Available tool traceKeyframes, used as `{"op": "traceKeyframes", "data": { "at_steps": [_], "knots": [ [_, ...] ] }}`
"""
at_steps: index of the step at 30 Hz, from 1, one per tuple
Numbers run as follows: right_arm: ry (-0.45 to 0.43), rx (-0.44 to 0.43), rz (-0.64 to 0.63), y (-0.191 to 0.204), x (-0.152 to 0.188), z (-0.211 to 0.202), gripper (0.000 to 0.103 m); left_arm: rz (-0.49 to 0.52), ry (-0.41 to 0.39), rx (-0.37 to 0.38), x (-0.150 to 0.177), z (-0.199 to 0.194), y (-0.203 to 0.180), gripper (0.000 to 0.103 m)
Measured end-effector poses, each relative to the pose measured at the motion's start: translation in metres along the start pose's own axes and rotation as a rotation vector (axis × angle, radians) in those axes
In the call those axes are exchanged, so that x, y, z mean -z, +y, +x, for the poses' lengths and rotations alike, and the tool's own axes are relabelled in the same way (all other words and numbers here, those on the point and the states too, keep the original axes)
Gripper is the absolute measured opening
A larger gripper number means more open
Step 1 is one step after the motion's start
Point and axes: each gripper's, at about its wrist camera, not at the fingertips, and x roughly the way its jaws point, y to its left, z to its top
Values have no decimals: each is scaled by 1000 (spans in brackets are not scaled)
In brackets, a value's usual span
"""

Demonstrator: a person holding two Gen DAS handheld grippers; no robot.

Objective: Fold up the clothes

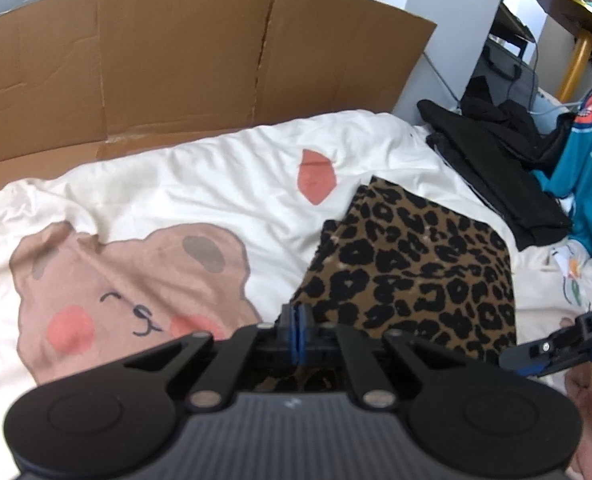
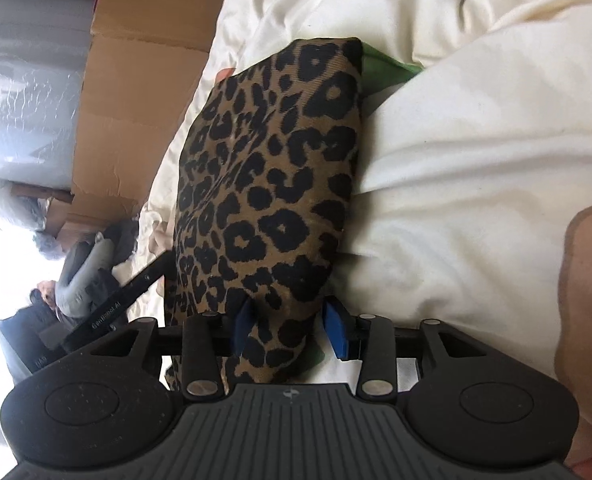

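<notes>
— Where does the folding stand?
— The leopard-print garment (image 1: pixel 411 264) lies folded on the bed's cream duvet (image 1: pixel 200 176). Left claw (image 1: pixel 297 330) is clenched at its near edge; right claw (image 2: pixel 292 330) released, cloth between.
— What's left?
— The black clothes (image 1: pixel 507 172) — seemingly unfolded.

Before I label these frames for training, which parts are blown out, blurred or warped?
Left wrist view: sharp on the leopard-print garment; the cardboard sheet bows from fisheye distortion; edges go soft. Right wrist view: scene appears rolled sideways; lower left is blown out white; the cream duvet is bright but keeps its folds.
</notes>
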Motion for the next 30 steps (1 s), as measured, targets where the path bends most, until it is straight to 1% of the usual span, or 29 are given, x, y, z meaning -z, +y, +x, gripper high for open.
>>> {"op": "traceKeyframes", "data": {
  "at_steps": [5, 6, 7, 8, 9, 10, 12, 15, 16, 18, 19, 21, 22, 23, 24, 25, 27, 30],
  "knots": [
    [-25, -52, 74, -9, -5, 4, 45, -2, 6, -19, 2, 1, -1, 2],
    [-22, -54, 71, -8, -5, 6, 42, -5, 9, -21, 2, 2, 0, 2],
    [-14, -53, 61, -6, -6, 8, 33, -8, 11, -23, 2, 2, 0, 2],
    [-9, -54, 52, -3, -7, 9, 28, -12, 13, -24, 3, 3, 0, 2],
    [-8, -60, 43, -1, -7, 8, 15, -13, 14, -25, 3, 3, 0, 2],
    [-7, -65, 34, 1, -8, 7, 8, -14, 15, -25, 3, 3, 0, 2],
    [-6, -77, 19, 4, -9, 4, 6, -14, 17, -26, 4, 3, 0, 2],
    [-11, -85, 35, 5, -10, 1, 7, -15, 20, -26, 4, 3, 0, 2],
    [-9, -81, 43, 5, -10, 3, 10, -14, 21, -26, 4, 3, 0, 2],
    [-4, -74, 61, 4, -9, 6, 12, -11, 22, -28, 4, 3, 0, 2],
    [-1, -74, 80, 3, -8, 9, 21, -11, 22, -29, 4, 3, 0, 2],
    [10, -79, 107, 1, -5, 16, 33, -12, 23, -30, 4, 3, 0, 2],
    [12, -81, 108, 0, -5, 19, 33, -14, 25, -32, 3, 3, 0, 2],
    [14, -82, 109, 0, -4, 21, 32, -17, 28, -32, 3, 4, 0, 2],
    [15, -83, 110, -1, -4, 23, 27, -25, 31, -31, 2, 4, 0, 2],
    [14, -80, 109, -1, -4, 24, 16, -37, 35, -26, 0, 4, 2, 2],
    [15, -76, 99, 1, -6, 23, 8, -60, 39, -16, -4, 2, 4, 3],
    [19, -65, 68, 7, -7, 20, 5, -126, 12, 2, -10, -5, 13, 10]
  ]
}}
